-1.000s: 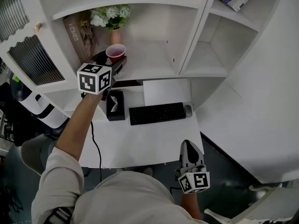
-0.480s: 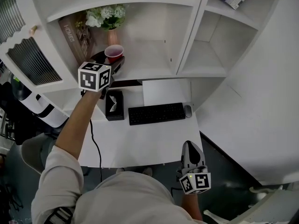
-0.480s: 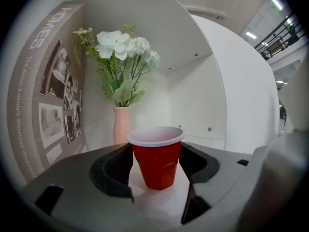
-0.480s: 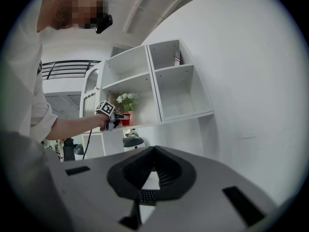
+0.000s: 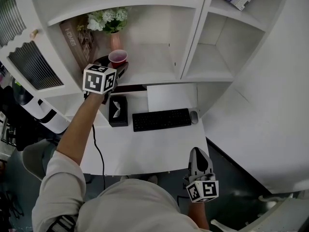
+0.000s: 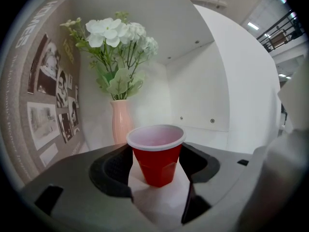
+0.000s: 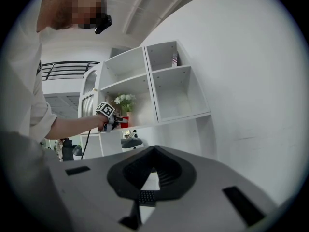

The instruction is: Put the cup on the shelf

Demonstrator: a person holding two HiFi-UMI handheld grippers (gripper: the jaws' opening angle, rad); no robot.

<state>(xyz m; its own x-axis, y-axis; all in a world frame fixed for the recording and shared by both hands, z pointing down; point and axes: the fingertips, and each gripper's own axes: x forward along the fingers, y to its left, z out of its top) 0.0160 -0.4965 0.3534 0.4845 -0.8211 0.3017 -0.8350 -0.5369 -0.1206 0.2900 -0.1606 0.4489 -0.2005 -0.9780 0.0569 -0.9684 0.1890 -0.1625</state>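
Only its own view shows the left hand-held gripper [image 6: 157, 166] clamping the red cup [image 6: 156, 154] on the upper-left shelf [image 5: 149, 64], vase [image 6: 120, 122] just behind, bare board rightward. The right hand-held gripper [image 7: 149, 178] is closed, empty.

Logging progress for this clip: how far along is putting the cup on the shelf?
Done: the red cup is inside the shelf compartment, upright in front of the pink vase. In hand: the left gripper holds it, jaws against its sides, base apparently on the board. Left: open and withdraw. The right gripper hangs shut and empty, away from the shelf.
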